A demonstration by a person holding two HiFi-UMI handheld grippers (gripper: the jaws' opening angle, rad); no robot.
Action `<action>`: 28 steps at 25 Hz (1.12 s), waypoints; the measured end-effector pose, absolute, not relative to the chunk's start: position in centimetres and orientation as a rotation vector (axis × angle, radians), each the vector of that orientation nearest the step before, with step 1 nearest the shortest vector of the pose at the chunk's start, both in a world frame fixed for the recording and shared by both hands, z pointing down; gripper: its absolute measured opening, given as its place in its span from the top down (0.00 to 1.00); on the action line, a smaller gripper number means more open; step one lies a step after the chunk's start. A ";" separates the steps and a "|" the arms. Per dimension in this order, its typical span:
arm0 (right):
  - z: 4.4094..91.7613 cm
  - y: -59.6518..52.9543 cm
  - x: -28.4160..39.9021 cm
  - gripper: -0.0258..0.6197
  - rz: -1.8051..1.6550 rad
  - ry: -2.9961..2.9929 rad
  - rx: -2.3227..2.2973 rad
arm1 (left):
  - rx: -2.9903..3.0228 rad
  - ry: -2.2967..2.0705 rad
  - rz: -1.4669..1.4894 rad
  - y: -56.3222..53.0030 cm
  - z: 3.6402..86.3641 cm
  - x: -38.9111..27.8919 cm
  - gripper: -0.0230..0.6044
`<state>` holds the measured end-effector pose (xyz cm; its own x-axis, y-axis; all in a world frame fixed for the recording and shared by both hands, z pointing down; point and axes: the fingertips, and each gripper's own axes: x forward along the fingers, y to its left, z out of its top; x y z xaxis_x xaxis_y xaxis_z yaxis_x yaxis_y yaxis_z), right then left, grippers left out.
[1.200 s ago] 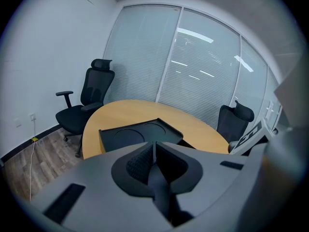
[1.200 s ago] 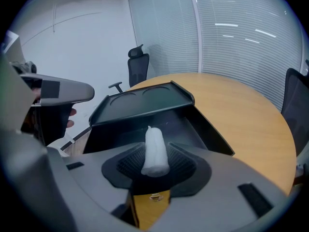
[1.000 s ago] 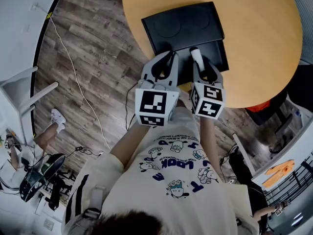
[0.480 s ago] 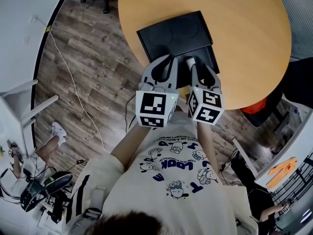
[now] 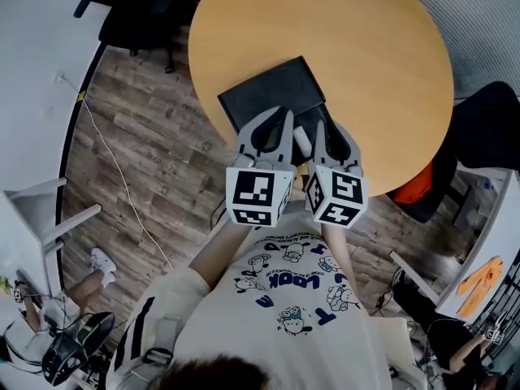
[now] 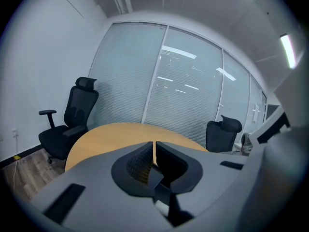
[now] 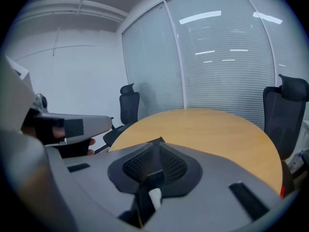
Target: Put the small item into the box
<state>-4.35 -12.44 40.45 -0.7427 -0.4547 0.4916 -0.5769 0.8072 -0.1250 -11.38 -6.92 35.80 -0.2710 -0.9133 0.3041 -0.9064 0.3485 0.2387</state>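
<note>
Lifted off the flat black box (image 5: 268,96), right claw (image 7: 157,141) just closed empty, left claw (image 6: 154,144) pinched shut

Box (image 5: 268,96): black, flat, squarish, sits askew near front edge of round wooden table (image 5: 374,47). Small item (image 5: 301,140): short white stubby cylinder, looks to be lying in box's near half, tilted a bit. Can't tell more, partly hidden.
</note>
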 end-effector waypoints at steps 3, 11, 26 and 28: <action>38.5 -13.2 -4.5 0.88 0.343 -2.592 0.806 | 1.635 -2.256 -0.024 -7.5 34.4 -11.4 0.92; 34.0 -14.4 -4.1 0.88 0.280 -2.696 0.893 | 1.715 -2.311 -0.029 -8.3 30.9 -11.2 0.92; 30.8 -15.2 -3.2 0.89 0.254 -2.786 0.942 | 1.814 -2.353 -0.019 -9.8 27.9 -9.9 0.92; 30.8 -15.3 -3.1 0.89 0.256 -2.789 0.942 | 1.823 -2.353 -0.014 -10.0 27.8 -9.7 0.92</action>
<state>-3.07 -15.32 30.77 -0.7810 -0.5806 0.2300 -0.6128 0.7835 -0.1031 -9.71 -9.96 27.78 -0.2418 -0.9624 0.1241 -0.9608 0.2553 0.1078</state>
